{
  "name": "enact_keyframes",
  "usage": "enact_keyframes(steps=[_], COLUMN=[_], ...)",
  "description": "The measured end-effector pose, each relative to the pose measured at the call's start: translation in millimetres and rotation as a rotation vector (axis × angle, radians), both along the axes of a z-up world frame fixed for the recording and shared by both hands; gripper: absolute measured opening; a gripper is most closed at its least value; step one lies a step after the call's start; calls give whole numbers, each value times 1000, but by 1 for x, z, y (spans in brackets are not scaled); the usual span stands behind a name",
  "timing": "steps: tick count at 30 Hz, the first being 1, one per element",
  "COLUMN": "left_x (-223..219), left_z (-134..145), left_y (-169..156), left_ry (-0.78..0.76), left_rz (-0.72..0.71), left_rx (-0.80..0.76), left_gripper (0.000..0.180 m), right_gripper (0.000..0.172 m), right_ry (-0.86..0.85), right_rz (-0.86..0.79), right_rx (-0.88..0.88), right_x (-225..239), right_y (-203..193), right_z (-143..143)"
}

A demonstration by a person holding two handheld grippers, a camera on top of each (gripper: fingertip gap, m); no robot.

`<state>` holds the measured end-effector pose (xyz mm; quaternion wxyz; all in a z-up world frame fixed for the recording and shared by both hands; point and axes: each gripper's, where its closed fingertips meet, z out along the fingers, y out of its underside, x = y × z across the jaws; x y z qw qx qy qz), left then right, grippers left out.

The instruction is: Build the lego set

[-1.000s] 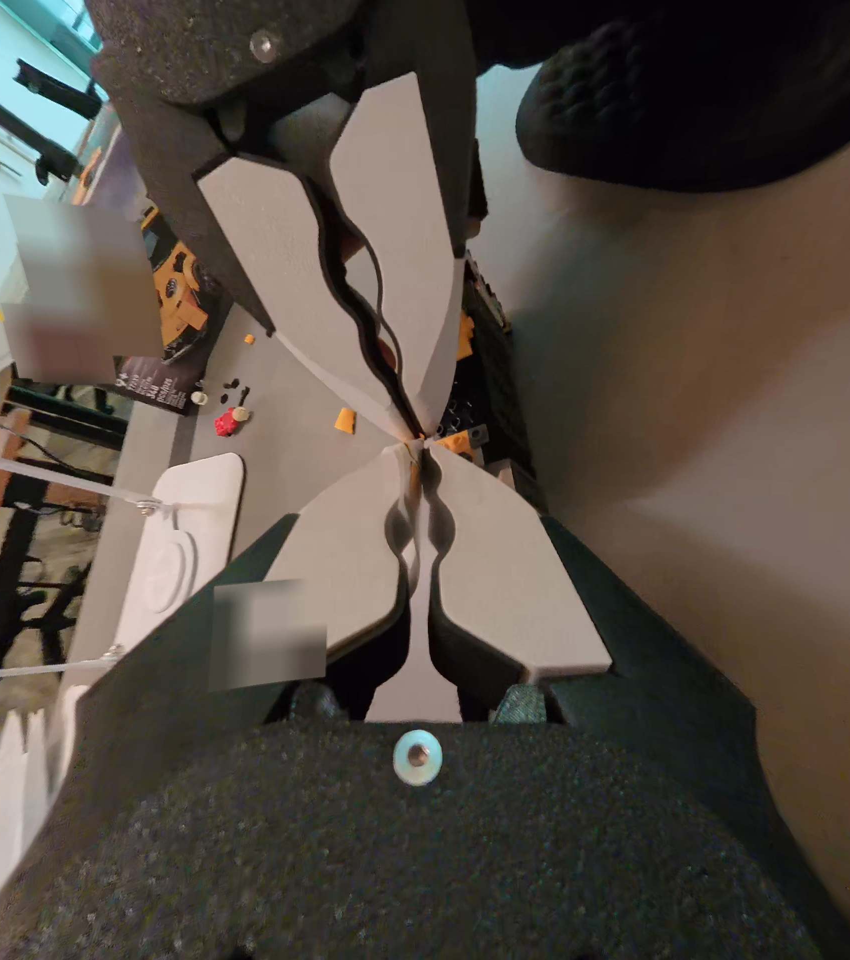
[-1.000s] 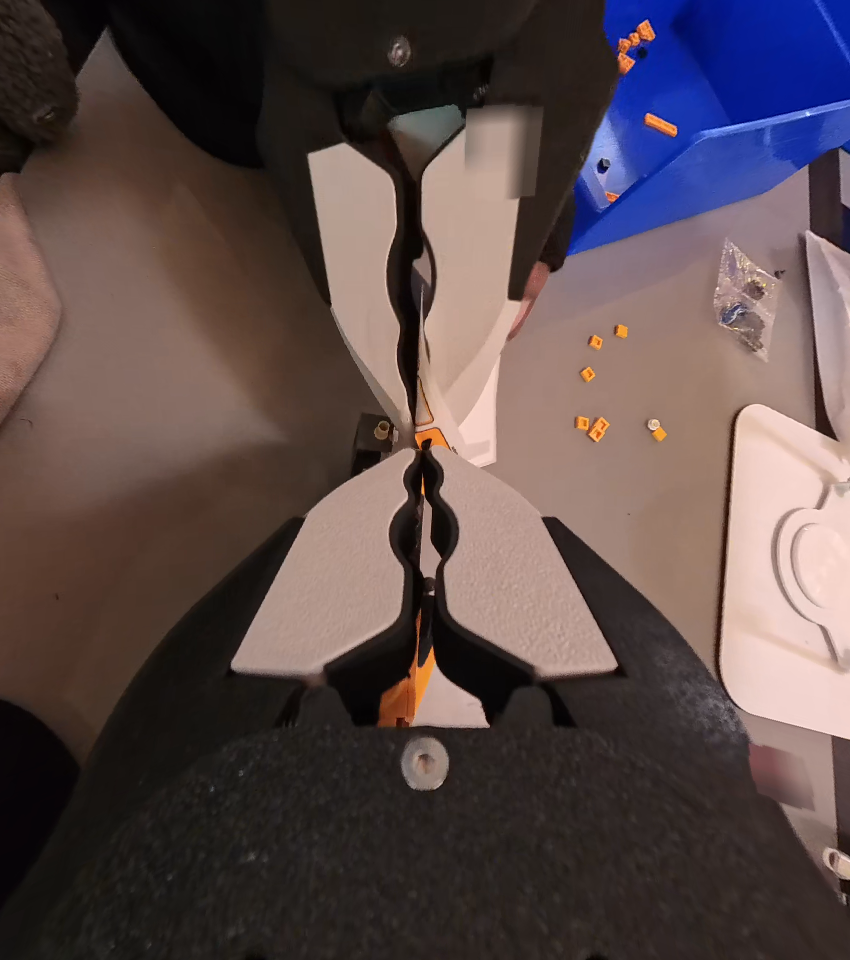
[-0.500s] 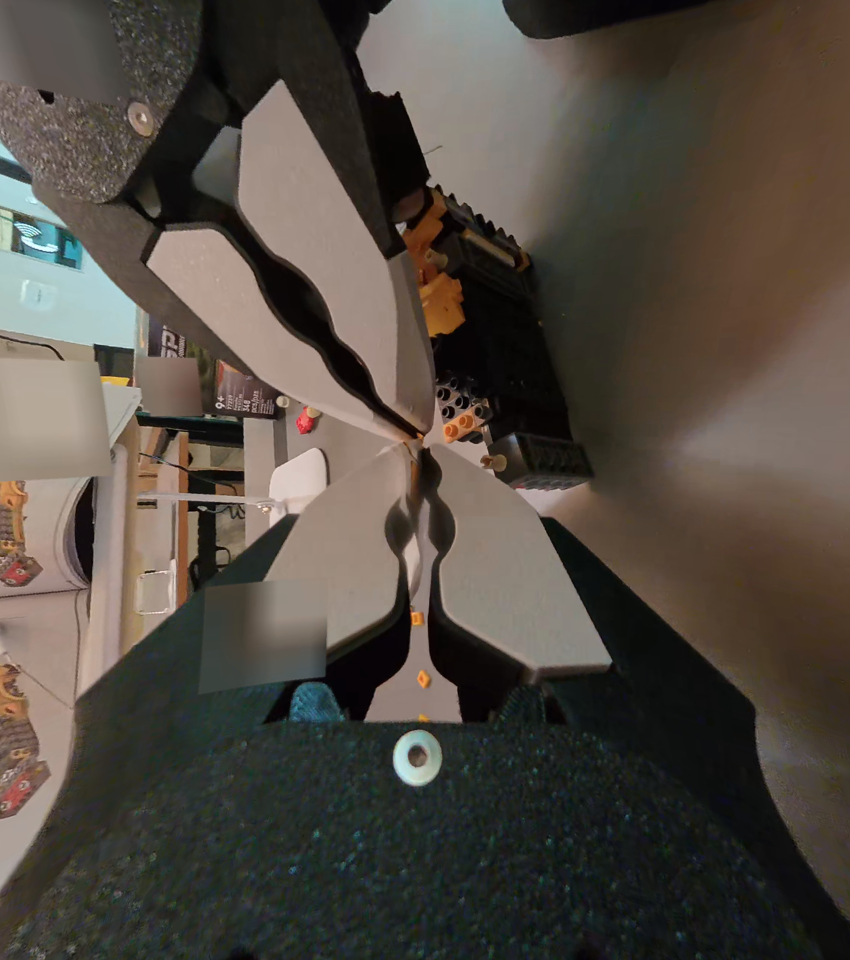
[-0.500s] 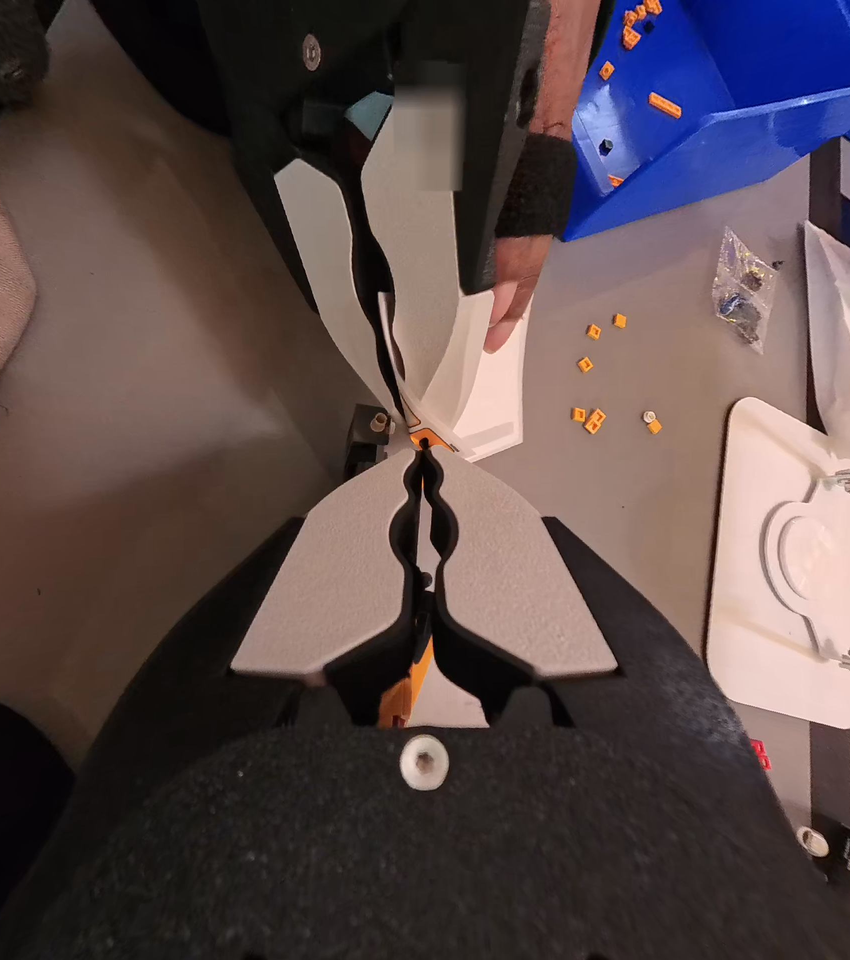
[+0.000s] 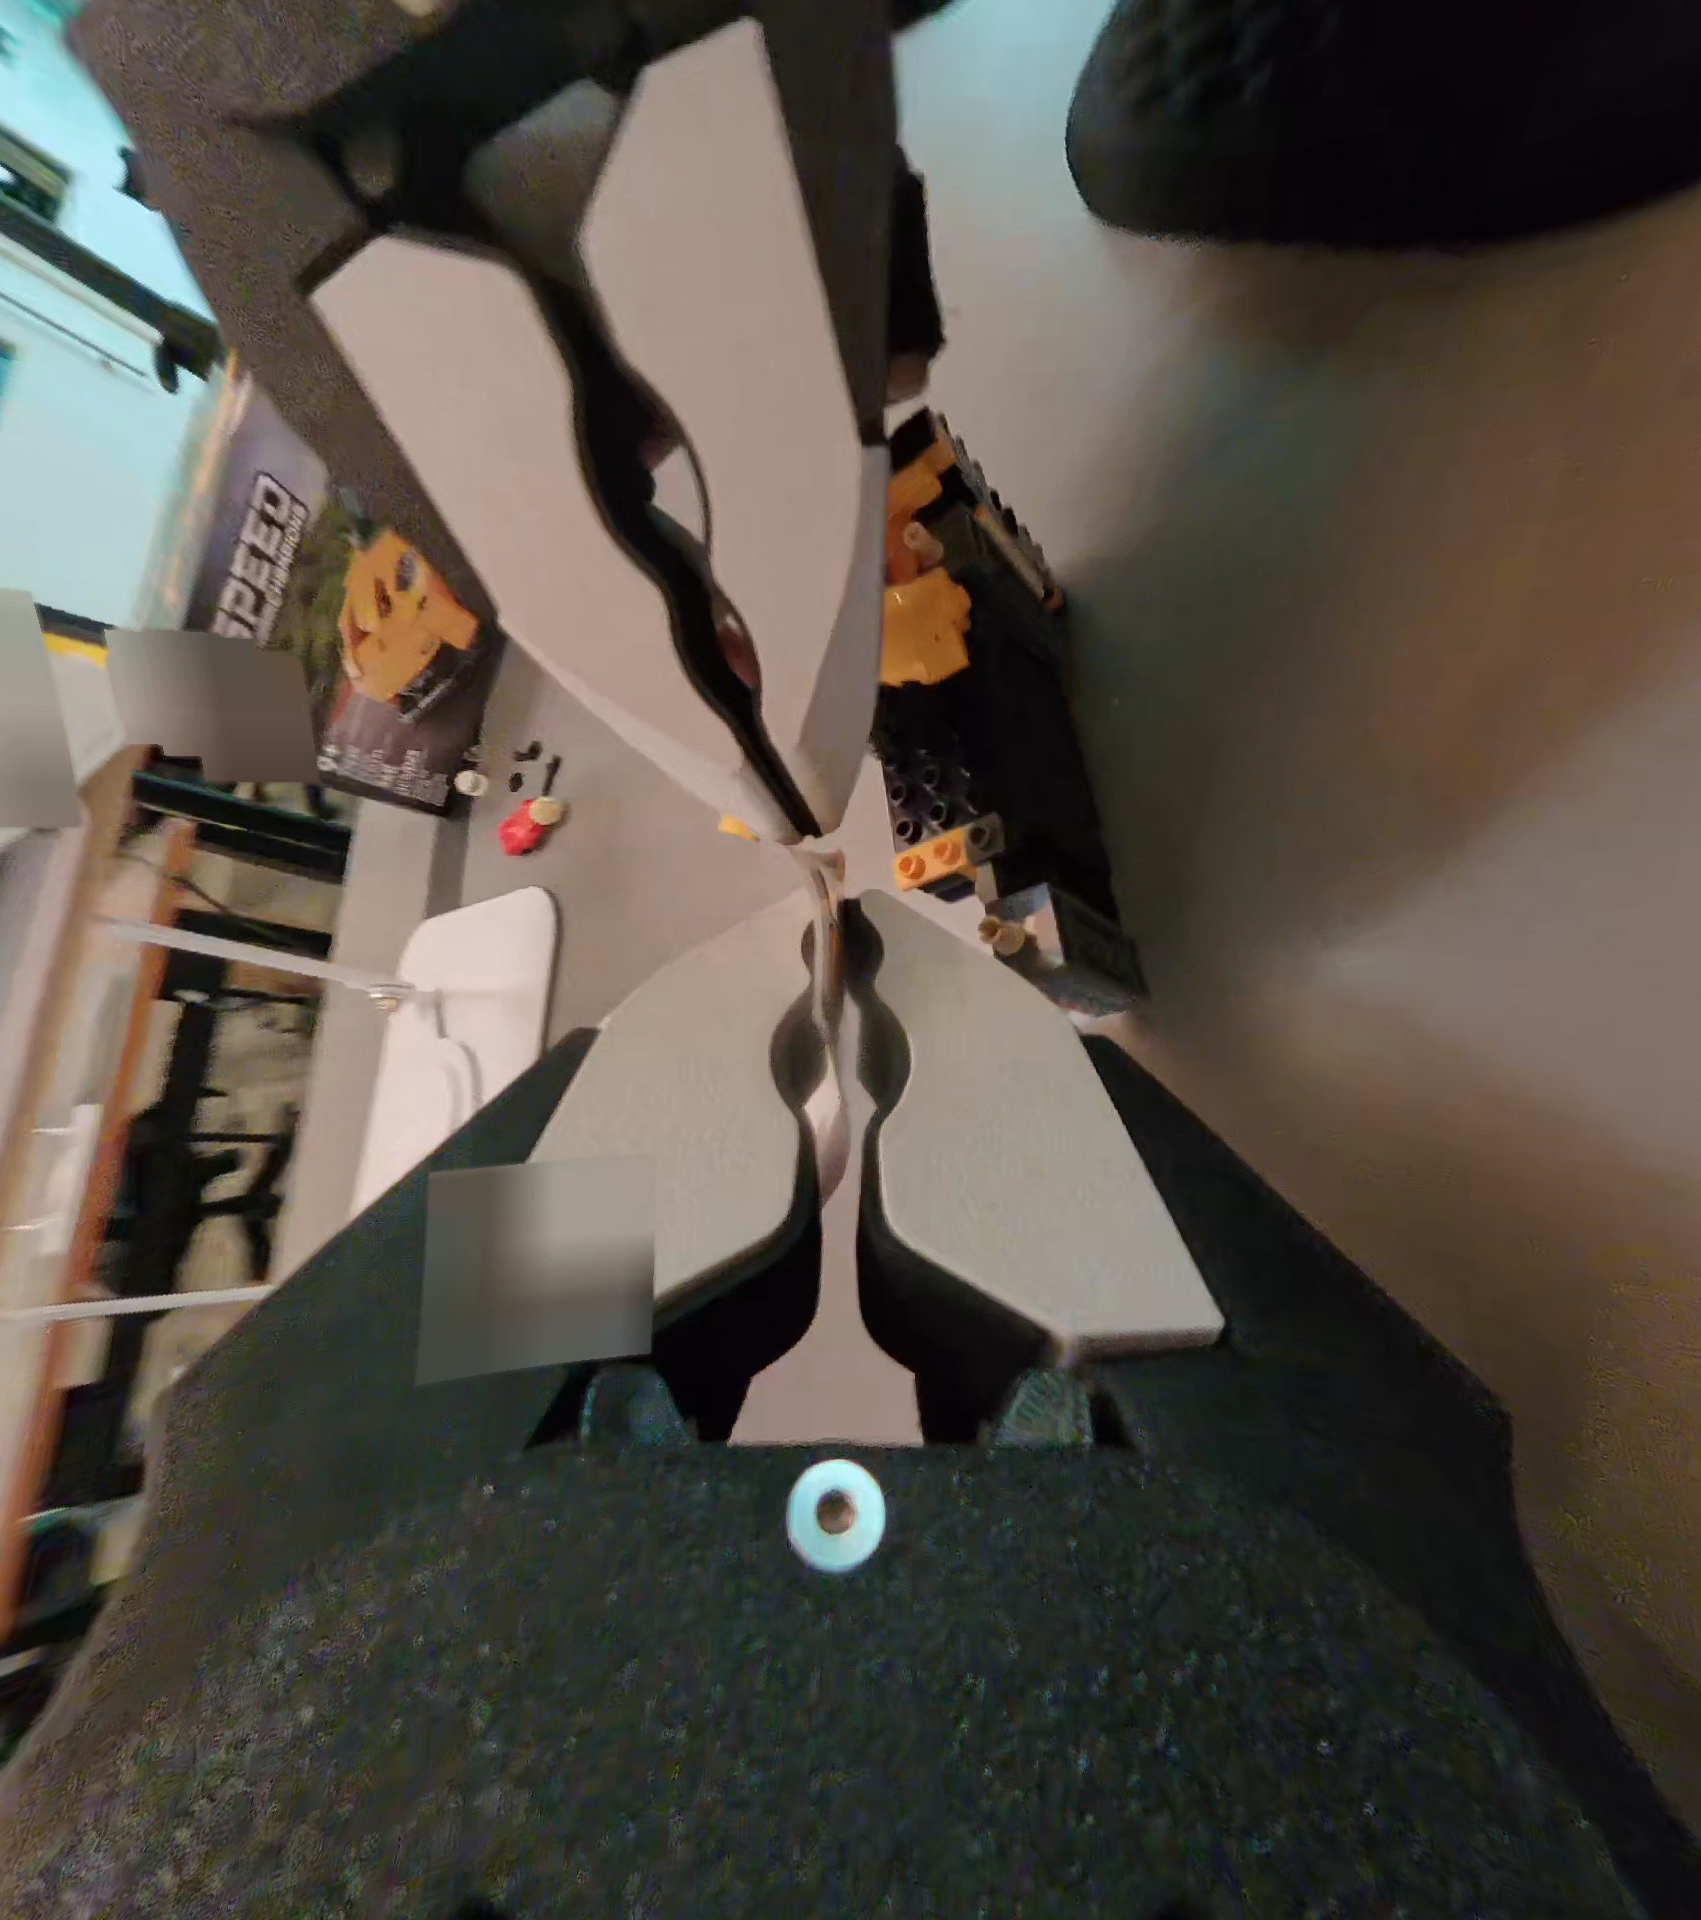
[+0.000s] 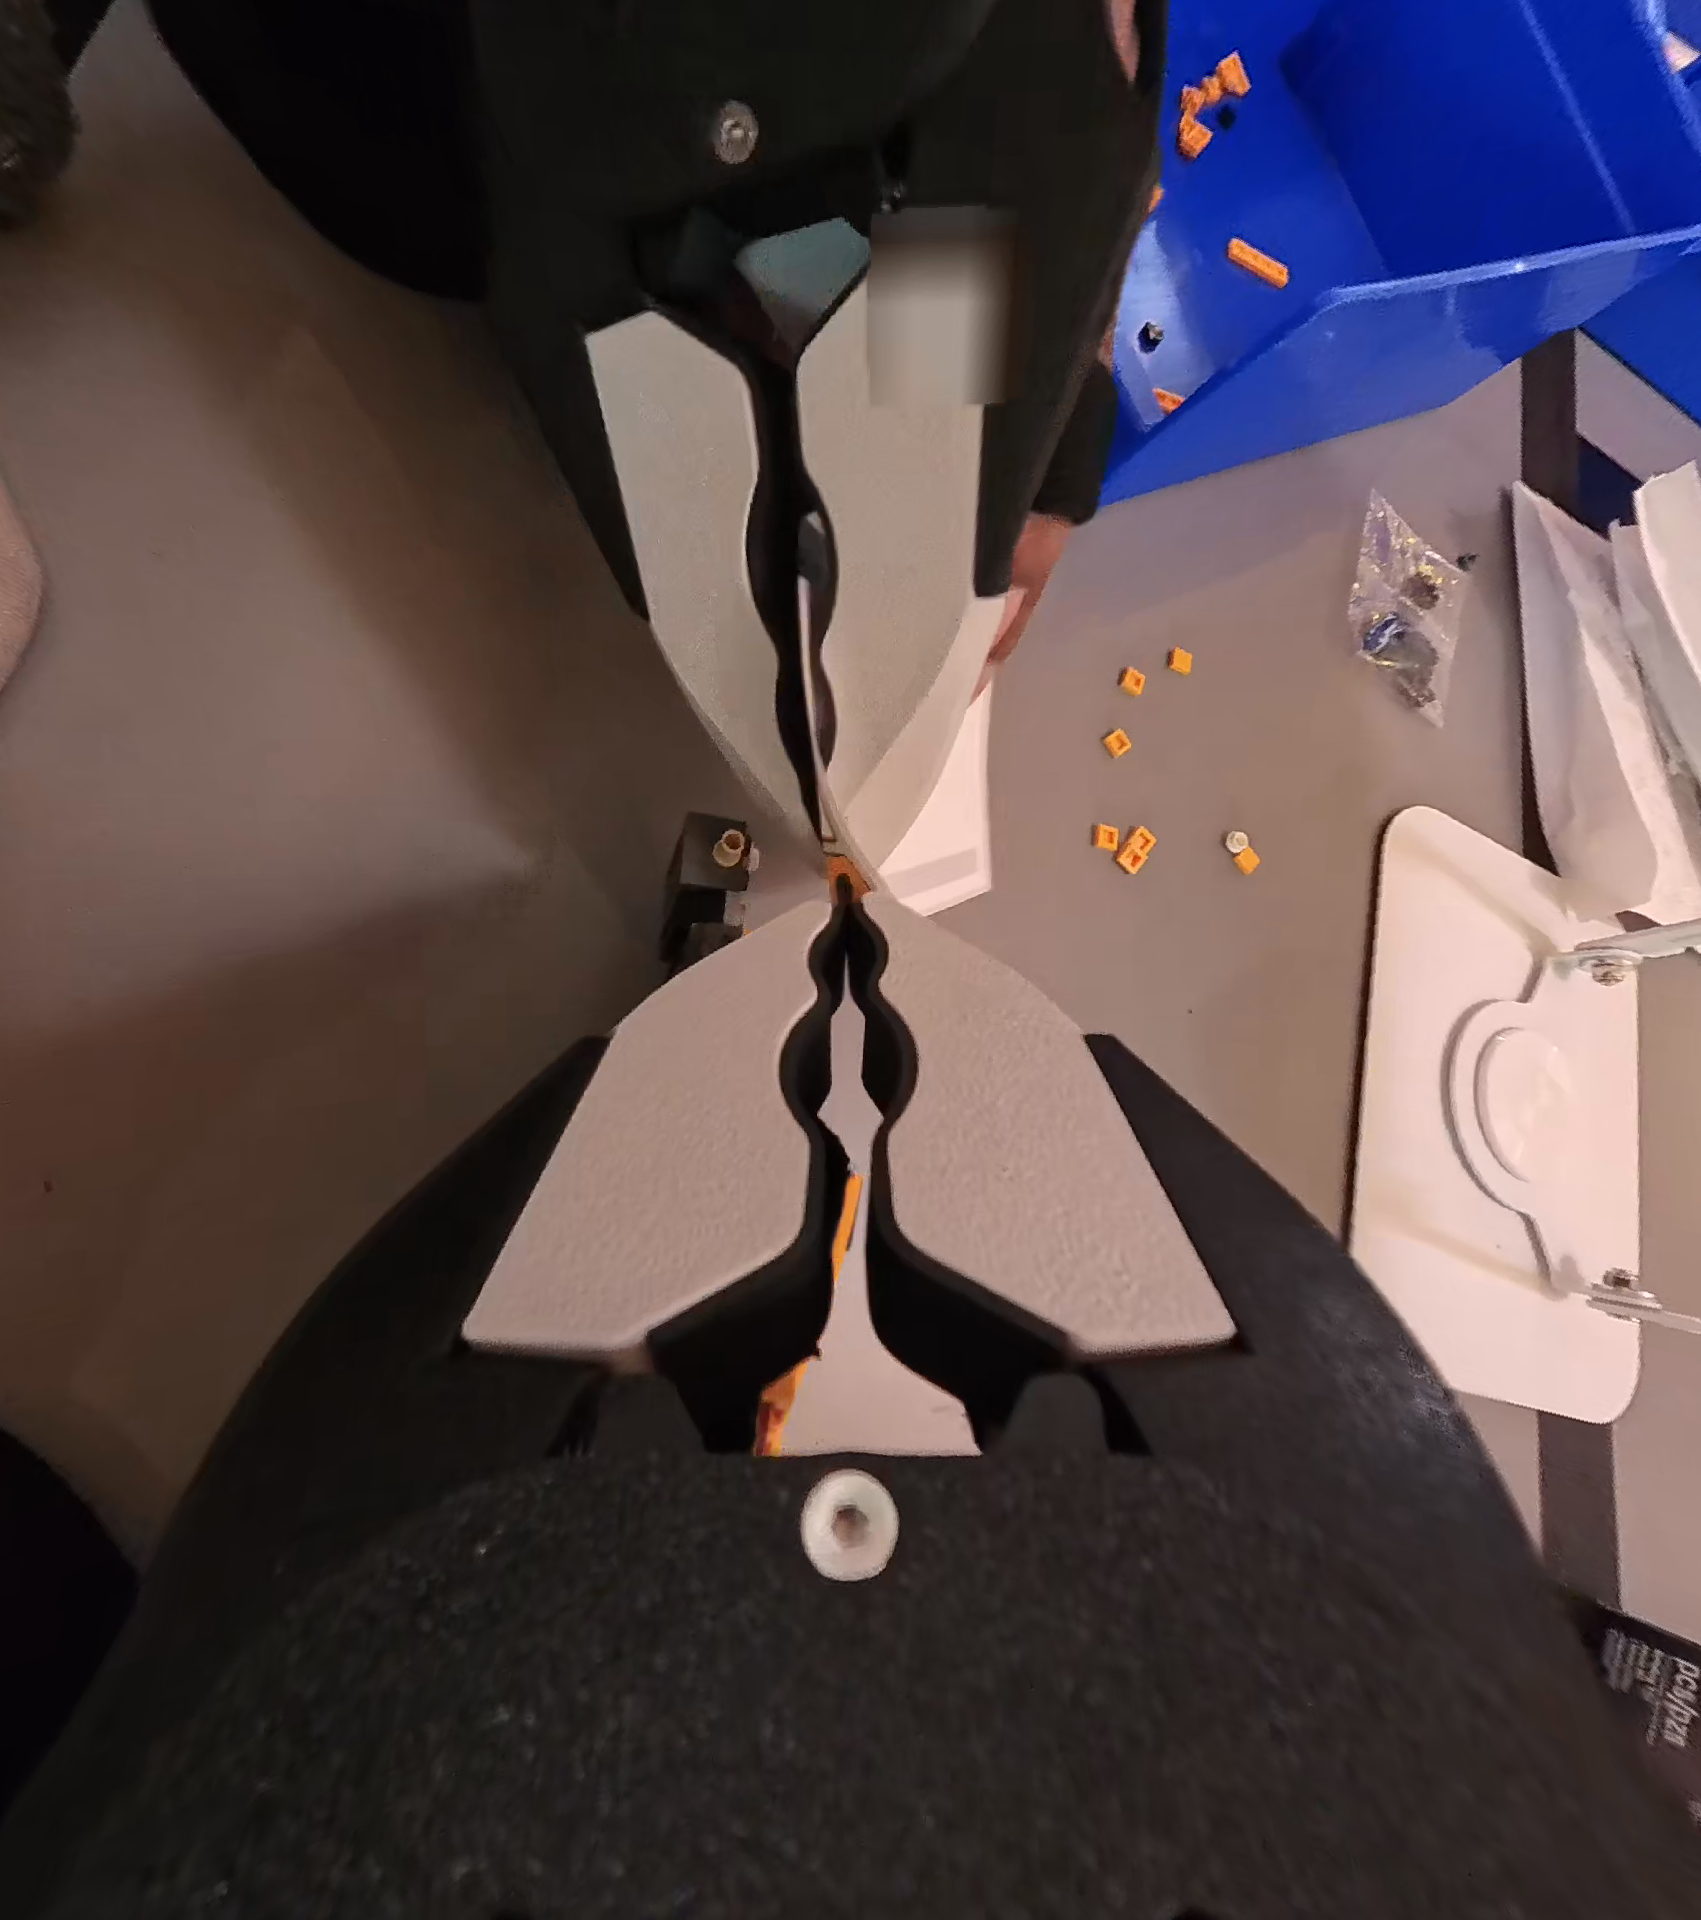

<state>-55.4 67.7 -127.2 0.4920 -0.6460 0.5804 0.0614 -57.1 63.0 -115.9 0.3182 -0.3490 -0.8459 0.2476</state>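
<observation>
Our left gripper (image 5: 822, 873) and right gripper (image 6: 841, 896) both pinch one thin white sheet with orange print (image 6: 939, 831), tip to tip above the grey table (image 6: 1241, 987). We should keep both grips firm and level. A black-and-orange brick model (image 5: 971, 727) sits just beside, loose orange tiles (image 6: 1126, 842) farther out.

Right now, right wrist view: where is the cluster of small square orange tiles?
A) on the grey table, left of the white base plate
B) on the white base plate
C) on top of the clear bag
A: the orange tiles lie scattered on the grey table, clear of the white base plate to their right and of the clear bag farther up.
</observation>
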Motion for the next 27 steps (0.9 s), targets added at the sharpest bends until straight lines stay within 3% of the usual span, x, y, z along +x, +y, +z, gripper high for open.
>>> enact_keyframes(steps=[5,10,18,27], left_x=[2,6,6,6], left_z=[7,11,7,-2], left_y=[-3,-6,-6,-5], left_ry=[-210,-287,-226,-10], left_rz=[-2,-19,-21,-24], left_rx=[-140,-191,-163,-21], left_gripper=[0,0,0,0], right_gripper=[12,9,0,0], right_ry=[25,42,19,-52], right_rz=[11,18,28,25], right_rx=[11,19,-2,-55], right_x=[-2,-4,-2,2], right_y=[-4,-6,-8,-9], right_z=[4,7,3,-6])
